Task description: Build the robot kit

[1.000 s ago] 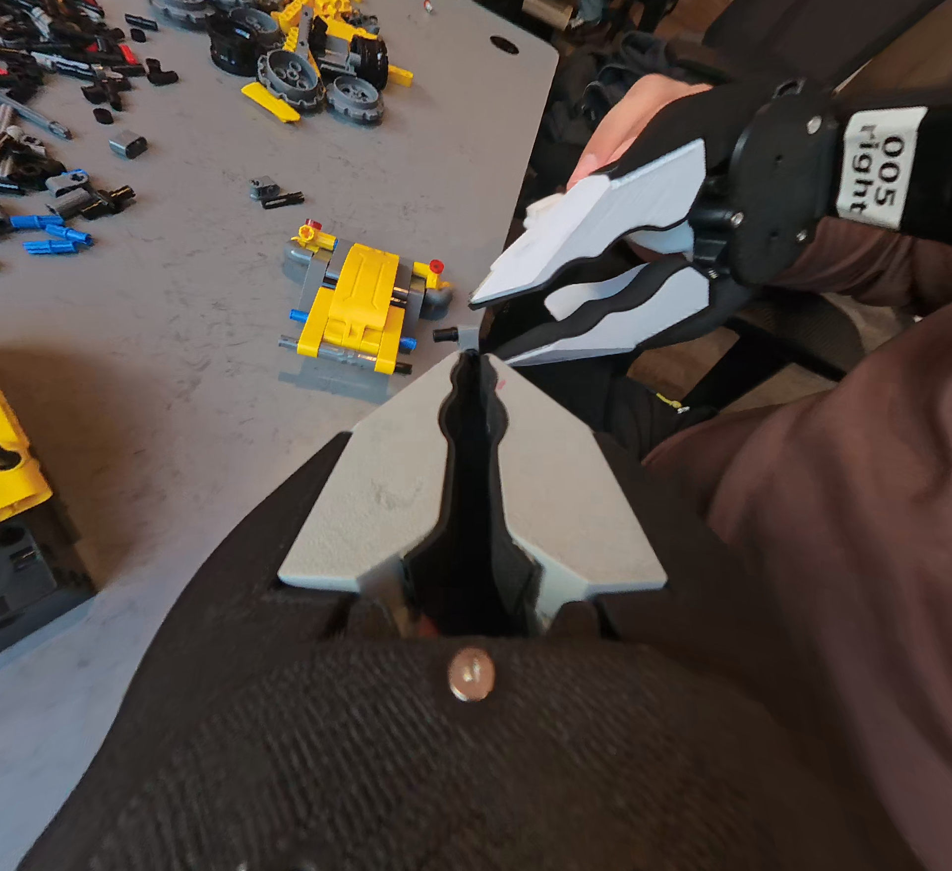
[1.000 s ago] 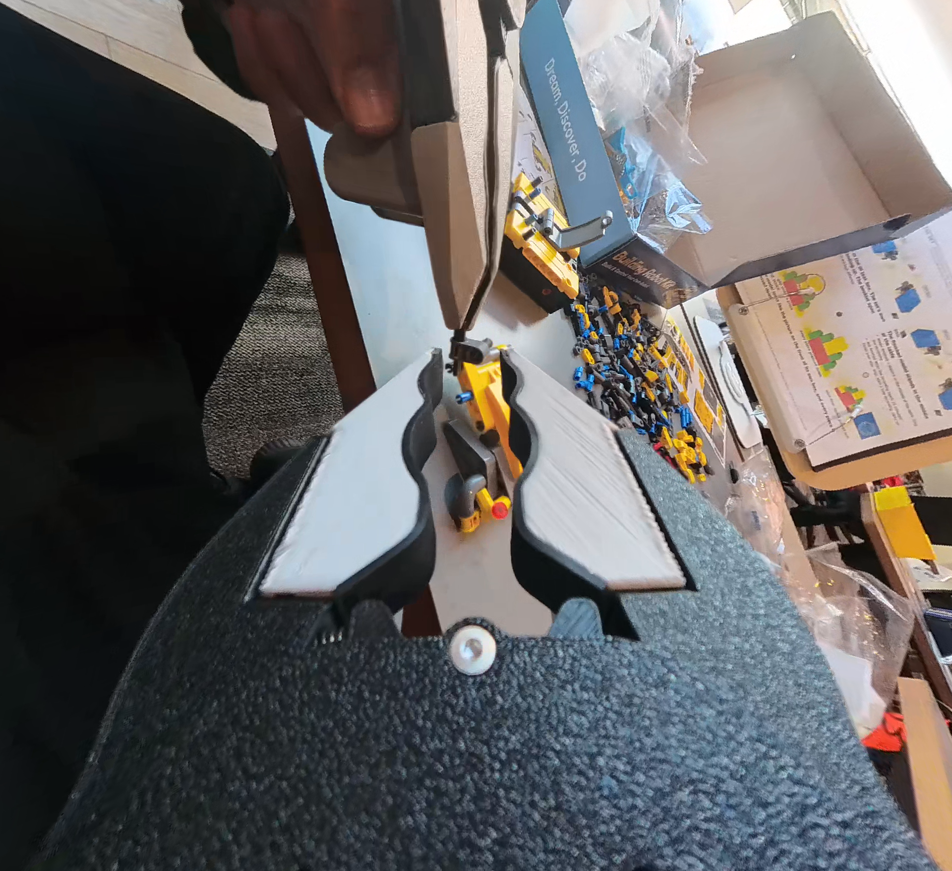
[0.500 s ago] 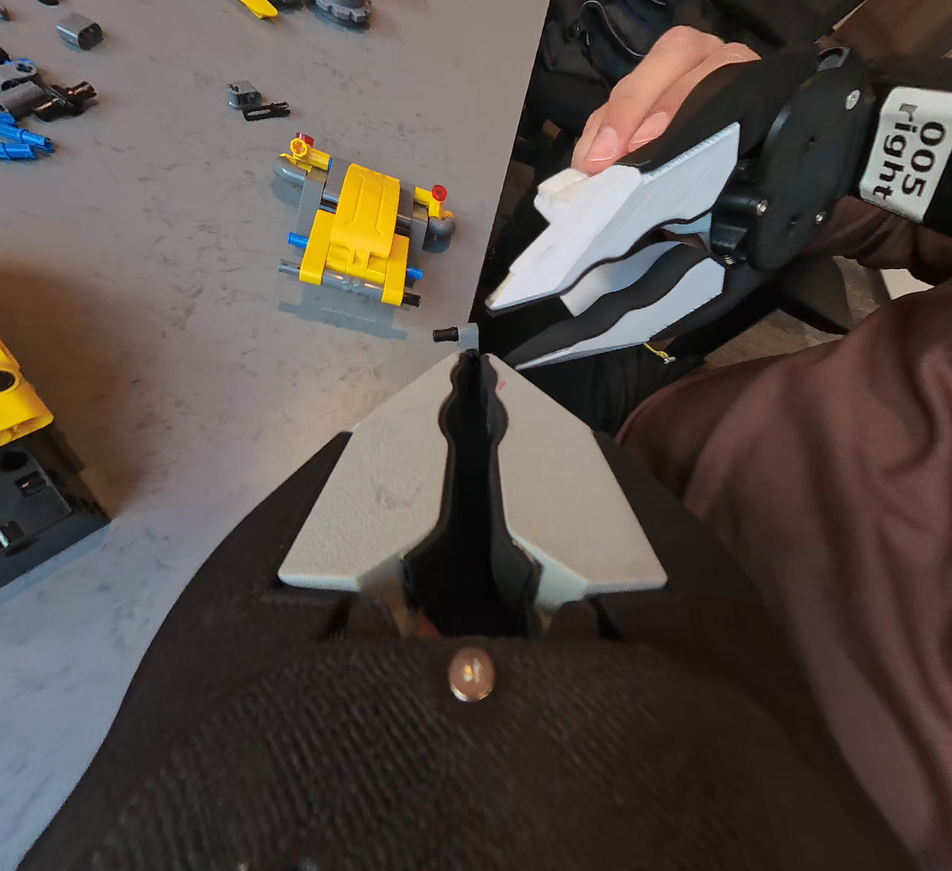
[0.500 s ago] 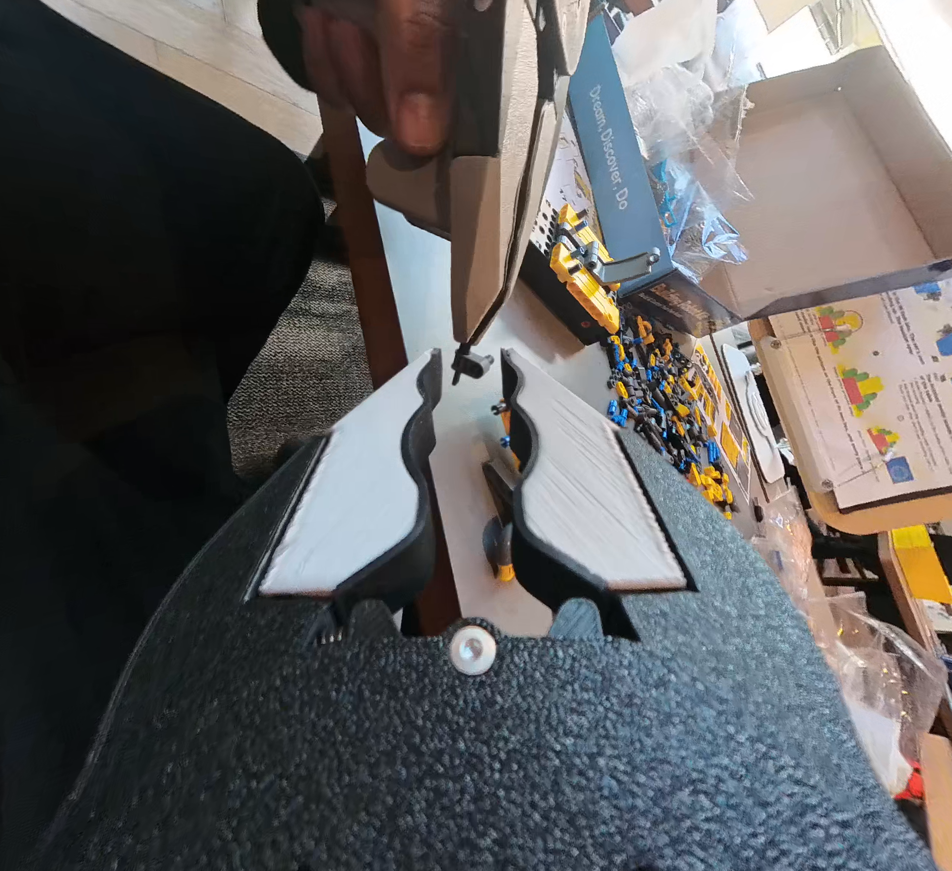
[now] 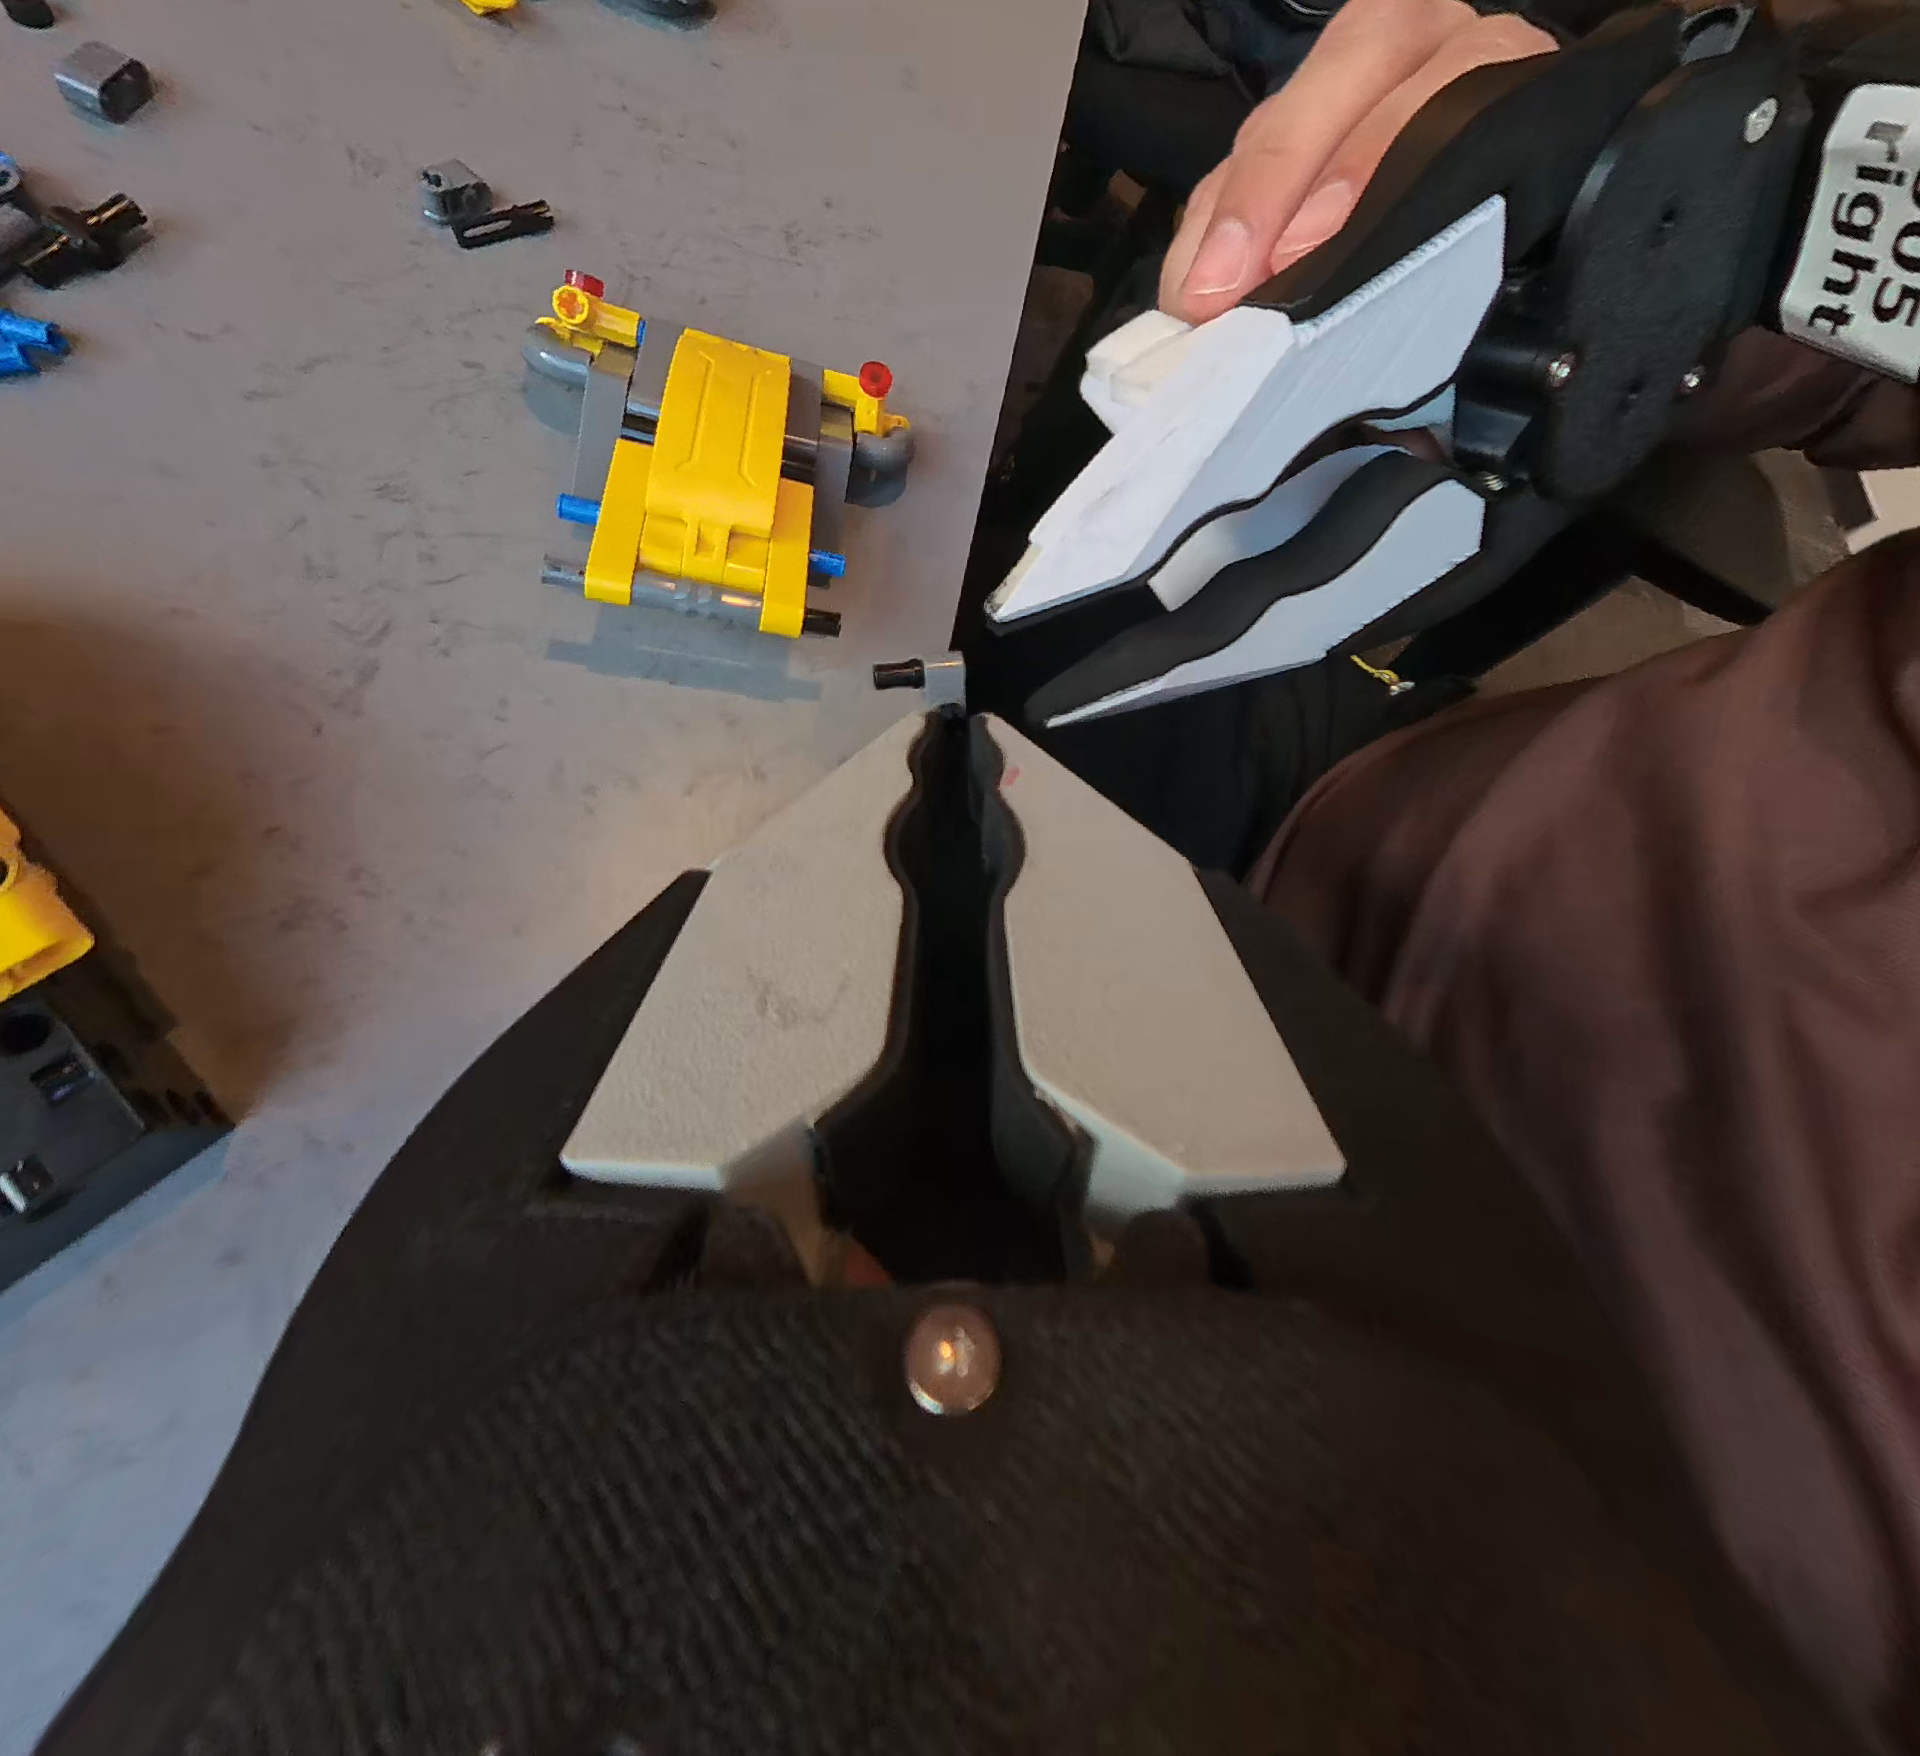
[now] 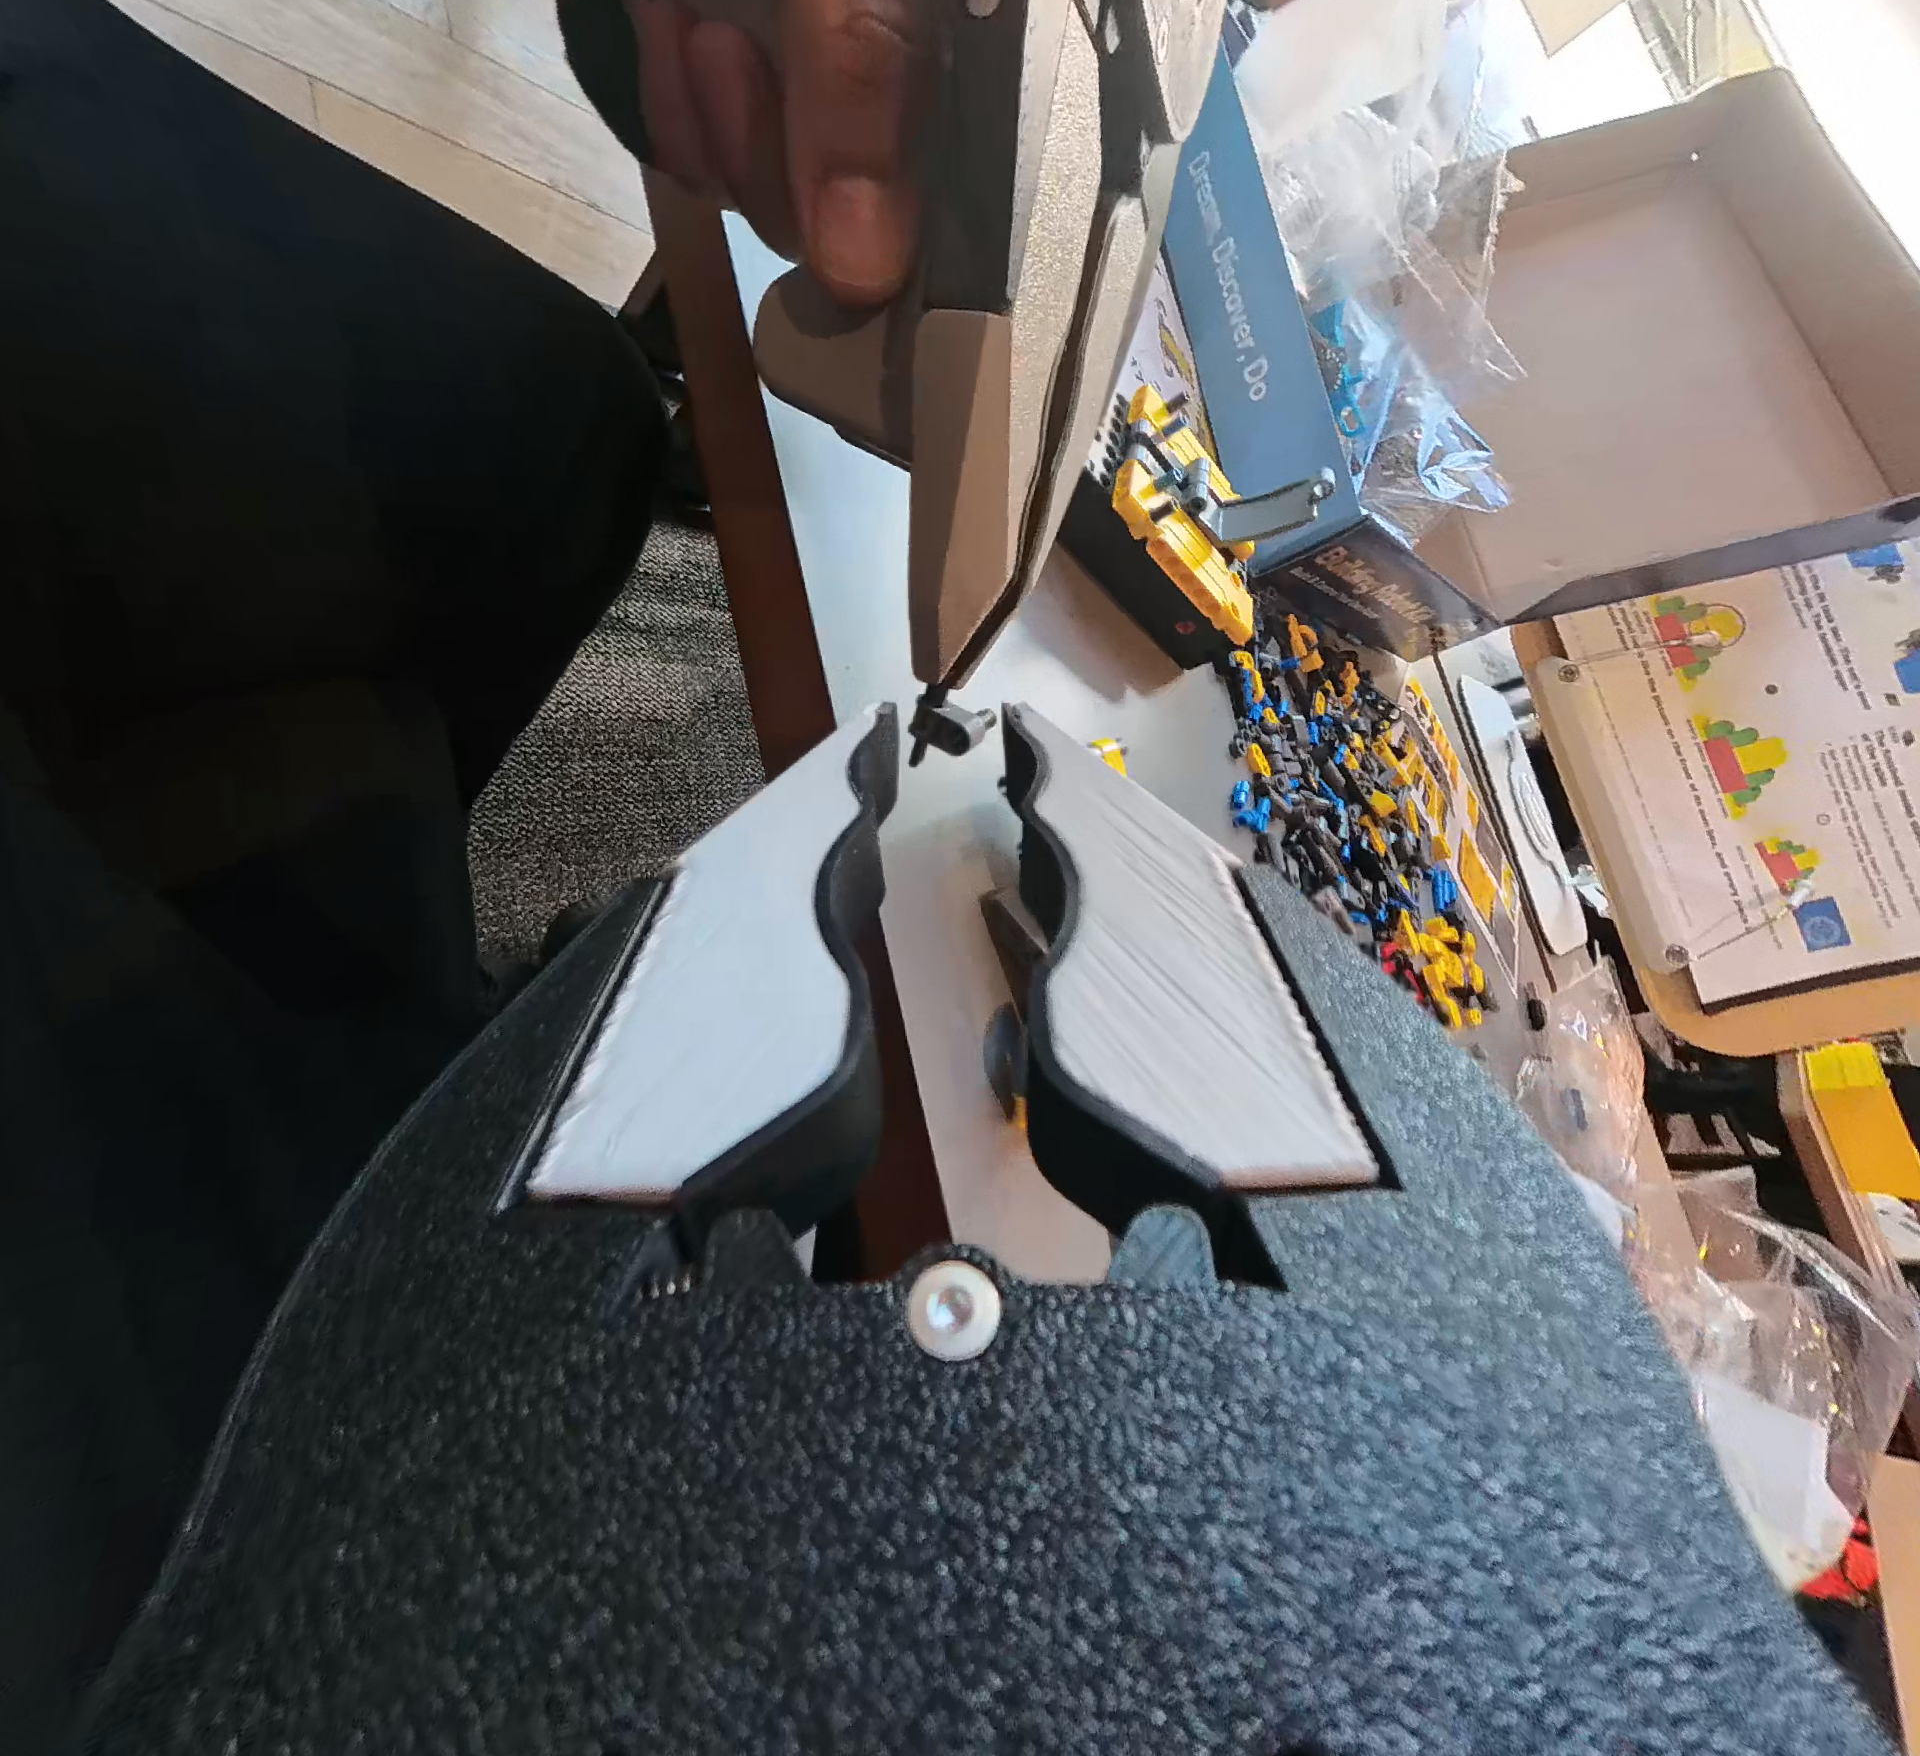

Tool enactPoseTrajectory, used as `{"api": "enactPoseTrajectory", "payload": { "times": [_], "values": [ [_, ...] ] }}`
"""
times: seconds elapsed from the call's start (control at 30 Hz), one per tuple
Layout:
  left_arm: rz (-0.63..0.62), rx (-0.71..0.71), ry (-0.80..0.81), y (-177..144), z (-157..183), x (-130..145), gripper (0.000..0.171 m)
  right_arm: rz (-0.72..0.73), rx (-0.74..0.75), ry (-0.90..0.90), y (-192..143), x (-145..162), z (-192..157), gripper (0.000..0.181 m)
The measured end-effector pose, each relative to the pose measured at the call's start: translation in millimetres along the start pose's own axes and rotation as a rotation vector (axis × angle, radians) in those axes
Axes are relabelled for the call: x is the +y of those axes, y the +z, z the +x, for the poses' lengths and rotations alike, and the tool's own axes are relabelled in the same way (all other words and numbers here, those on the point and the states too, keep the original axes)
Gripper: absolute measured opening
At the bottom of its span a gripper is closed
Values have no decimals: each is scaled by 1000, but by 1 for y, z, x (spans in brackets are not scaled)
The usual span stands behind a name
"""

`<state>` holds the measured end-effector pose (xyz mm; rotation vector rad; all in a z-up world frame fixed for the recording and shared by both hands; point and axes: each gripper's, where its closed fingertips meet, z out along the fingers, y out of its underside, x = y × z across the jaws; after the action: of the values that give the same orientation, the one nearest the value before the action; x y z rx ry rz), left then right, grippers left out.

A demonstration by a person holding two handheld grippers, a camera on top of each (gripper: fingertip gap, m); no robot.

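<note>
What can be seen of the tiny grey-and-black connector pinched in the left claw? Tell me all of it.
The small connector is a plastic building-toy part: a light grey block with a black pin sticking out sideways. The shut left claw pinches it at the very fingertips, over the grey table's edge. In the right wrist view it hangs just ahead of the open right claw, which does not touch it. The yellow assembly lies nearby on the table.

Behind the right gripper point(image 6: 945, 740)'s right finger point(image 6: 1164, 989), the yellow model point(image 6: 1006, 1083) on the table is almost wholly hidden. Beyond its tips, the loose-parts pile point(image 6: 1340, 833) is too small to sort. Left of the left gripper point(image 5: 951, 730), a yellow-and-black assembly point(image 5: 42, 1010) is cut by the edge.
</note>
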<state>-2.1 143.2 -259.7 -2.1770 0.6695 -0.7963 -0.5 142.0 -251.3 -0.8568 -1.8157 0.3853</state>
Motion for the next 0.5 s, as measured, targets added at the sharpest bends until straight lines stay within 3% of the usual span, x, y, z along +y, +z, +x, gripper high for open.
{"api": "enactPoseTrajectory", "payload": {
  "times": [0.5],
  "values": [
    [-51, 131, 100, 29, 15, -25, 1, -142, 118, 16, -36, 36, 12, 17]
  ]
}}
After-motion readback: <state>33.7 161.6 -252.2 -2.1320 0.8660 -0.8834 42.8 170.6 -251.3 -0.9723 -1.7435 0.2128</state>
